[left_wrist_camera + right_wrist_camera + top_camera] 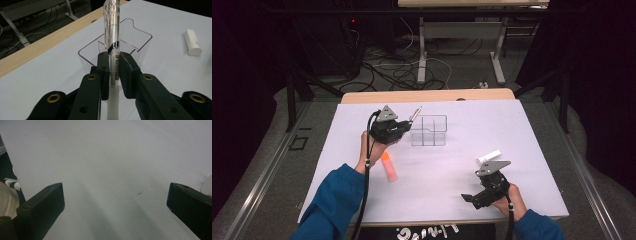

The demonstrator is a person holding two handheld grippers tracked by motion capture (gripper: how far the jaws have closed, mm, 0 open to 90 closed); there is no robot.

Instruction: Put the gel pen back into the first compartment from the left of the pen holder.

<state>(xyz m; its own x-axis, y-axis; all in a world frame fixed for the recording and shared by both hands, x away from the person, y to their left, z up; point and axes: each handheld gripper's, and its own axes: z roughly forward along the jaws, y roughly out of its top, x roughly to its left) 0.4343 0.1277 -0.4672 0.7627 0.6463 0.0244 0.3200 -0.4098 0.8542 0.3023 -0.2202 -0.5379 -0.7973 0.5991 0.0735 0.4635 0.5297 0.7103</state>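
My left gripper (404, 125) is shut on a clear-capped white pen (112, 37), which sticks out beyond the jaws toward a clear plastic divided organizer (429, 131). In the left gripper view the pen (112, 37) stands between the pads with the organizer (140, 42) right behind it. The pen tip (416, 113) hovers at the organizer's left rim. My right gripper (472, 199) rests low near the table's front right, jaws wide apart with nothing between them (115, 202).
An orange marker (388, 166) lies on the white table sheet (512, 130) below my left hand. A white cylindrical object (489, 156) lies just beyond the right gripper, also seen as a white cylinder (192, 42). The wooden table edge (427, 95) runs along the back.
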